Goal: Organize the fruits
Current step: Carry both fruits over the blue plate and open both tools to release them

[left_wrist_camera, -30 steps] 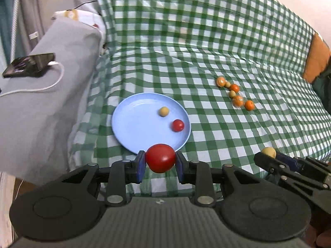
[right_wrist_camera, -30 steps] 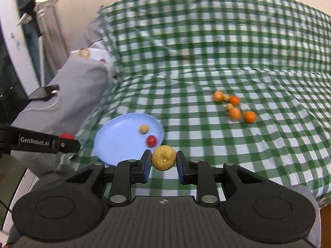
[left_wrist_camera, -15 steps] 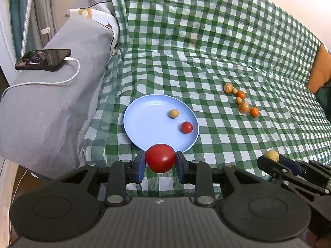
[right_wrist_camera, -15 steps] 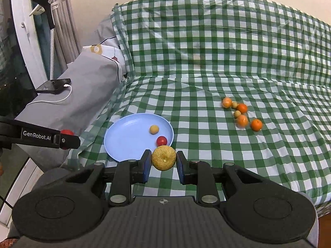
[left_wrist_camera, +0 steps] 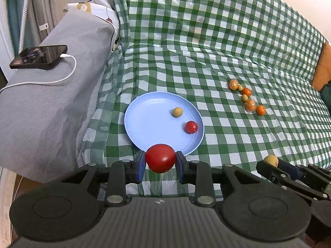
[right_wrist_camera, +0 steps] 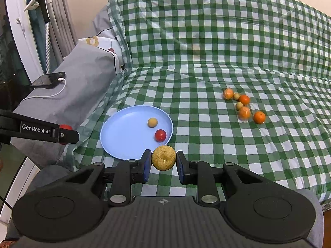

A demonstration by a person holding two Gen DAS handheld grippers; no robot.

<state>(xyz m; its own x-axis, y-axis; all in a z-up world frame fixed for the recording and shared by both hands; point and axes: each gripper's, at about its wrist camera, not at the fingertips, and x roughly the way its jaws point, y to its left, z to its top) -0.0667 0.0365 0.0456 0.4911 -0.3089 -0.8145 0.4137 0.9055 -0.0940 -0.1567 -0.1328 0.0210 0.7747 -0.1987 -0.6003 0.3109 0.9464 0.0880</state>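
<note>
My left gripper (left_wrist_camera: 160, 162) is shut on a red tomato (left_wrist_camera: 160, 160), held just short of the near rim of a light blue plate (left_wrist_camera: 149, 128). On that plate lie a small tan fruit (left_wrist_camera: 177, 111) and a small red tomato (left_wrist_camera: 191, 127). My right gripper (right_wrist_camera: 163, 162) is shut on a rough yellow-brown fruit (right_wrist_camera: 163, 158), near the plate's (right_wrist_camera: 124, 136) front edge. A cluster of orange and tan fruits (left_wrist_camera: 247, 99) (right_wrist_camera: 243, 105) lies on the checked cloth to the right. The right gripper also shows at the lower right of the left wrist view (left_wrist_camera: 275, 163), and the left gripper at the left of the right wrist view (right_wrist_camera: 66, 133).
A green-and-white checked cloth (left_wrist_camera: 206, 51) covers the sofa seat and back. A grey armrest (left_wrist_camera: 51, 95) on the left carries a phone (left_wrist_camera: 39, 56) with a white charging cable. An orange cushion (left_wrist_camera: 321, 70) sits at the far right.
In both wrist views the plate and the fruits have shifted to the right and the scene has levelled out a little. Both grippers keep their fruits.
</note>
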